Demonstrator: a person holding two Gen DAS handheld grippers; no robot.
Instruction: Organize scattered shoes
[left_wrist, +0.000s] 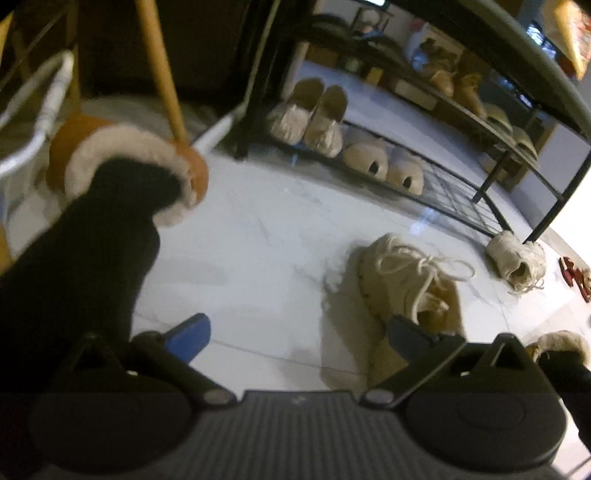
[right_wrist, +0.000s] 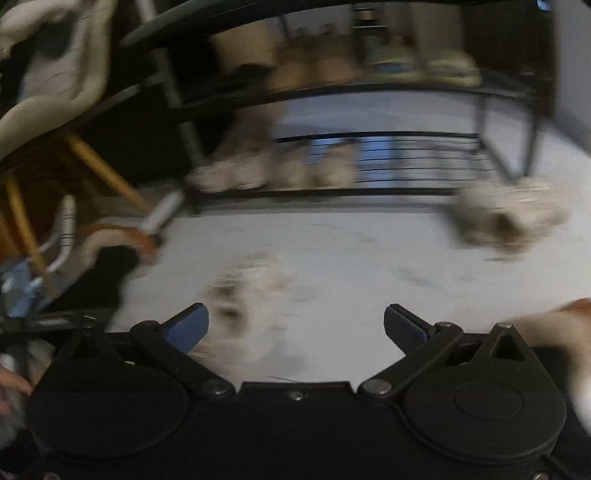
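Both jaws wide, empty: left gripper (left_wrist: 297, 334), right gripper (right_wrist: 295, 325). Risk: loose laces on cream lace-up sneaker (left_wrist: 410, 284), lower right, snagging; motion blur spoiling aim.

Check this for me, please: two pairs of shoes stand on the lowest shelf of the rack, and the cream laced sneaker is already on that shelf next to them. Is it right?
Not quite. The cream laced sneaker is not on the lowest shelf; it lies on the white floor in front of the rack, as the left wrist view shows. The two pairs do stand on that shelf.
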